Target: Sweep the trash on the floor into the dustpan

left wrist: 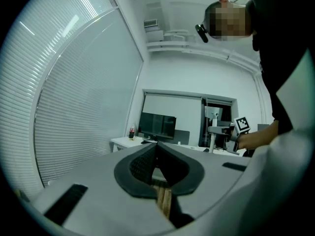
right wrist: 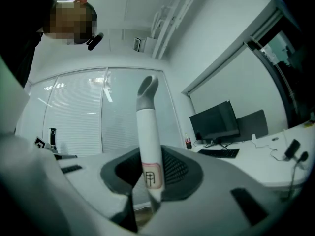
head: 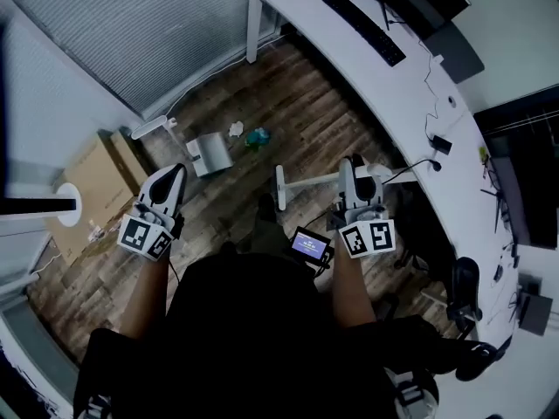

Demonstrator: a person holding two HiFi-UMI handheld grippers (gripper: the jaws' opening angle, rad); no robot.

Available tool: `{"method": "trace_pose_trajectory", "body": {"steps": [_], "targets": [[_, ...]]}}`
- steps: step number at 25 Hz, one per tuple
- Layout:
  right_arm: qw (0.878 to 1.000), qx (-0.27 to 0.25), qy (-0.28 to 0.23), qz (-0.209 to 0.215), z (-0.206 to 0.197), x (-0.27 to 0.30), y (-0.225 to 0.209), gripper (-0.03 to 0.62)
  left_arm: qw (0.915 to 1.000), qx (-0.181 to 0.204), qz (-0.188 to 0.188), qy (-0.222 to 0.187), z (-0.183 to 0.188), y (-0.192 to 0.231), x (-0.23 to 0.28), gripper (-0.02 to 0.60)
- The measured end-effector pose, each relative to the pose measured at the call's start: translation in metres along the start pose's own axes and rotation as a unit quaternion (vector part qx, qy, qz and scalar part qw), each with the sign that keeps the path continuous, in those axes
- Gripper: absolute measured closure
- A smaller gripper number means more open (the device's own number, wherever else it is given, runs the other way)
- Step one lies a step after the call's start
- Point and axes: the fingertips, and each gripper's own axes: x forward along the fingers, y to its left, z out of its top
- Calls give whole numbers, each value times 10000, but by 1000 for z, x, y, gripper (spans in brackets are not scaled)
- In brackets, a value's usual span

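On the wood floor ahead lie a crumpled white paper (head: 236,130) and a teal scrap (head: 258,136). Just left of them stands a white dustpan (head: 210,155), and its long handle (head: 153,127) reaches off to the left. My left gripper (head: 175,175) (left wrist: 157,154) hangs above the floor near the dustpan, shut with nothing in it. My right gripper (head: 349,168) (right wrist: 147,181) is shut on the white broom handle (right wrist: 147,132), which has a grey loop at its top. In the head view the broom (head: 307,182) runs left from that gripper to its head (head: 279,192).
A long white desk (head: 384,94) with a keyboard (head: 362,29) and monitor curves along the right. A cardboard box (head: 96,177) sits by the window blinds at the left. A black office chair (head: 463,286) stands at the lower right.
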Motion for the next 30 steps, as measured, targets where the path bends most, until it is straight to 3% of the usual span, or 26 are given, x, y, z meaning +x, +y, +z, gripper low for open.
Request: {"method": "trace_pose_trajectory", "body": {"steps": [7, 15, 18, 21, 23, 25, 30], "targets": [[9979, 186, 211, 575, -1, 65, -54, 514, 9986, -25, 512, 84, 8, 21, 65, 581], [9939, 275, 350, 1005, -12, 139, -92, 514, 9940, 170, 1069, 163, 18, 50, 93, 561], [9931, 271, 389, 1071, -16, 162, -99, 514, 9920, 404, 1150, 336, 21, 65, 92, 543], [9931, 260, 411, 1066, -18, 185, -108, 514, 9869, 842, 1094, 838, 16, 86, 89, 511], [9934, 240, 426, 1042, -19, 198, -115, 514, 9780, 1232, 965, 1382, 5, 101, 86, 490], [9935, 198, 449, 1023, -20, 210, -120, 514, 9612, 1678, 773, 2047, -12, 117, 82, 454], [9932, 128, 426, 1076, -24, 241, -123, 514, 8954, 2520, 211, 3664, -59, 169, 62, 413]]}}
